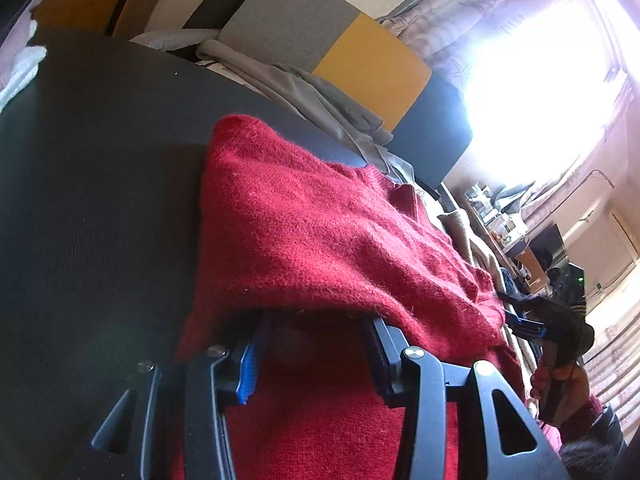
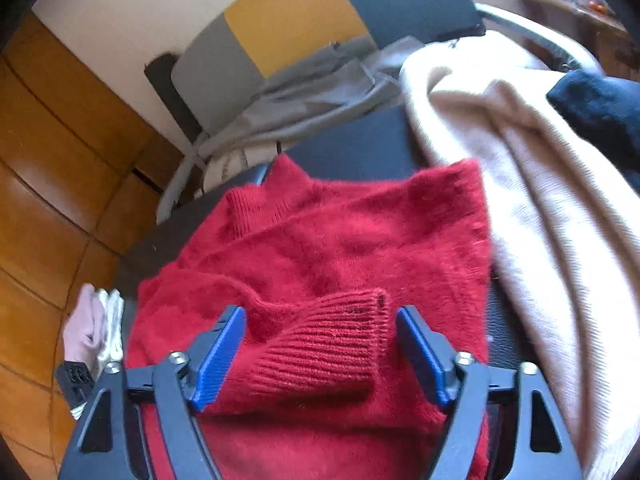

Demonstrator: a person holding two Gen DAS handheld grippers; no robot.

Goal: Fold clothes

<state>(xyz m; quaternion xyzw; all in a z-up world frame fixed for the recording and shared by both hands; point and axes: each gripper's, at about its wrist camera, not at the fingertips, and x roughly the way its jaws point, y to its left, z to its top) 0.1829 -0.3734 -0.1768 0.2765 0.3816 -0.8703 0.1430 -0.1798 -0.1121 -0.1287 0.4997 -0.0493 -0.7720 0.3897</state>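
Sweater [image 2: 320, 248] cuff [image 2: 332, 344] lies between the spread right hand-held gripper [image 2: 320, 320] fingers.

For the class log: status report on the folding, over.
Left hand-held gripper open, under red sweater fold. Right hand-held gripper open, straddling ribbed cuff. Cream garment alongside.

1. A big chair back [image 2: 256, 36] with grey, yellow and dark blue patches stood behind the black table [image 1: 100, 160].
2. The wall [image 2: 132, 12] left of the chair was cream.
3. The floor [image 2: 44, 184] below that wall was shiny orange-brown wood.
4. A very bright window [image 1: 536, 92] with pale curtains [image 1: 448, 20] glowed right of the chair.
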